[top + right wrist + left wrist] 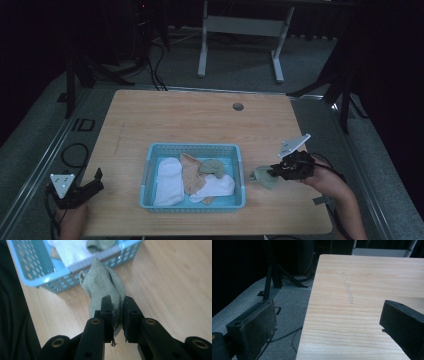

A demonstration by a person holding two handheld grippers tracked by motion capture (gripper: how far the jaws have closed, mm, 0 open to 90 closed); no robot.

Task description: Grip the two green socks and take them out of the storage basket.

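Here, a grey-green sock (103, 285), pinched between the pressed-together jaws of the right gripper (274, 171), hanging just outside the right wall of the blue basket (146, 172), near the counter's (190, 117) right edge and toward its front. Bunched toe pointing at the basket wall, close to touching it in the right gripper view. Inside the basket already: a white sock (168, 181) at the left, a tan sock (190, 172) in the middle, another white sock (216, 187) and a second grey-green sock (214, 167) toward the right.

Left gripper (86, 190) idle at the front-left corner, jaws spread wide, nothing between them.

Step in hand, judging by this: carrying the sock, probably into the basket. Next move: lift clear of the rim, shift left over the open basket, then spread the jaws.
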